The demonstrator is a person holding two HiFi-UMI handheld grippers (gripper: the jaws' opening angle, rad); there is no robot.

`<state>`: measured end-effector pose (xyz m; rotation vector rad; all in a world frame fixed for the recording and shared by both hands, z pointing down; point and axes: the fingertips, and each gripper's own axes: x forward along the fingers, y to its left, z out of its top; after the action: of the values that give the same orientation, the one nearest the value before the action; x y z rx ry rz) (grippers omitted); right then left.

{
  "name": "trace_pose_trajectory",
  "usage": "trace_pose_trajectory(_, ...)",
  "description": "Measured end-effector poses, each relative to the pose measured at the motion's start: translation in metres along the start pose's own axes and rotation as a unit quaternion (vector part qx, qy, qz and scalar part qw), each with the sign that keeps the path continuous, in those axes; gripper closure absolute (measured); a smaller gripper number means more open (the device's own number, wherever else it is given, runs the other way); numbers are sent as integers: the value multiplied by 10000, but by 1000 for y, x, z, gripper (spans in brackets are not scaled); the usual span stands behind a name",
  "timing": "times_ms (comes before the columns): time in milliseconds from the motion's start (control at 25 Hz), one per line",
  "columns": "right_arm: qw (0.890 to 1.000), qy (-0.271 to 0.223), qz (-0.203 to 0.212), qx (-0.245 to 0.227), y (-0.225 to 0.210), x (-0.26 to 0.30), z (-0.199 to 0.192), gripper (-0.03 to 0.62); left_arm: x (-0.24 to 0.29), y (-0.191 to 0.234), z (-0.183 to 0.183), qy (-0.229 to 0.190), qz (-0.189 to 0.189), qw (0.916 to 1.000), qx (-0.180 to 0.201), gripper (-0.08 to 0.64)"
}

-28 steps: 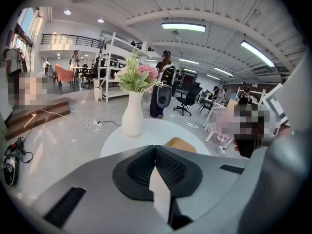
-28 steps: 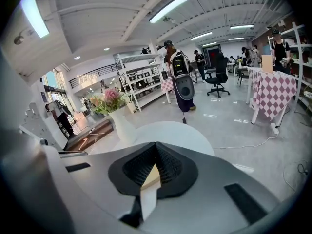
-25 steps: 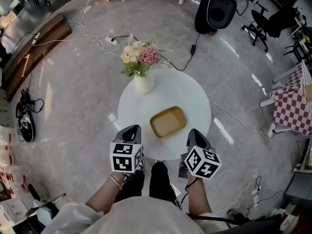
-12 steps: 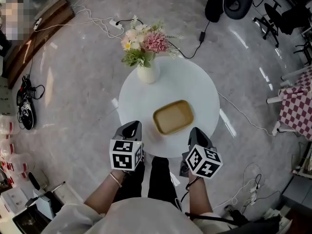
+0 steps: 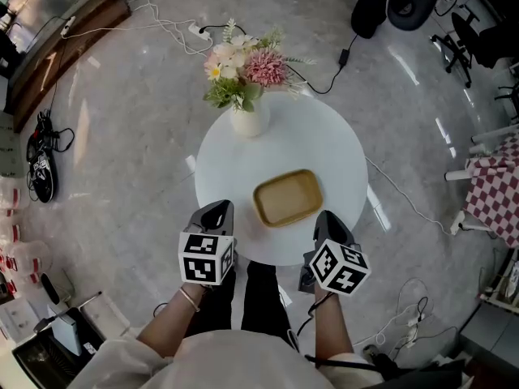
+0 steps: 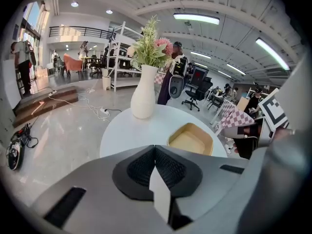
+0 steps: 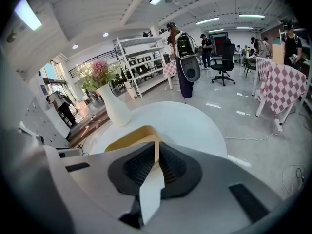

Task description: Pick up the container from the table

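A shallow tan rectangular container (image 5: 287, 197) lies empty on the near half of a round white table (image 5: 324, 148). My left gripper (image 5: 216, 210) hangs at the table's front edge, left of the container and apart from it, with its jaws shut on nothing. My right gripper (image 5: 325, 216) is at the front edge too, just right of the container, also shut and empty. In the left gripper view the container (image 6: 191, 139) shows beyond the closed left gripper (image 6: 155, 146), to the right. In the right gripper view the container (image 7: 127, 137) lies right behind the closed right gripper (image 7: 157, 143).
A white vase (image 5: 250, 121) with pink and white flowers (image 5: 240, 66) stands at the table's far left side. Cables (image 5: 162, 31) run over the grey floor, with office chairs (image 5: 409, 2) at the back right and a checked-cloth table (image 5: 496, 191) at the right.
The head view has shifted, so the table and vase show a little larger and higher. Both grippers have sunk slightly at the table's front edge and stayed shut.
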<state>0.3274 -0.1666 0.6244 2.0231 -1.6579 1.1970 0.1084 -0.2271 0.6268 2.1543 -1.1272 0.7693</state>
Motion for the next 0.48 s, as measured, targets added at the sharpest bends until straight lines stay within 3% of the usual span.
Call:
trace_pose_trajectory(280, 9997, 138, 68, -170, -5, 11, 3, 559, 2, -5, -9, 76, -29, 9999, -70, 543)
trace_pose_trajectory(360, 9996, 184, 68, -209, -6, 14, 3, 498, 3, -4, -9, 84, 0, 9999, -111, 543)
trace_pose_trajectory(480, 9993, 244, 79, -264, -7, 19, 4, 491, 3, 0, -8, 80, 52, 9998, -155, 543)
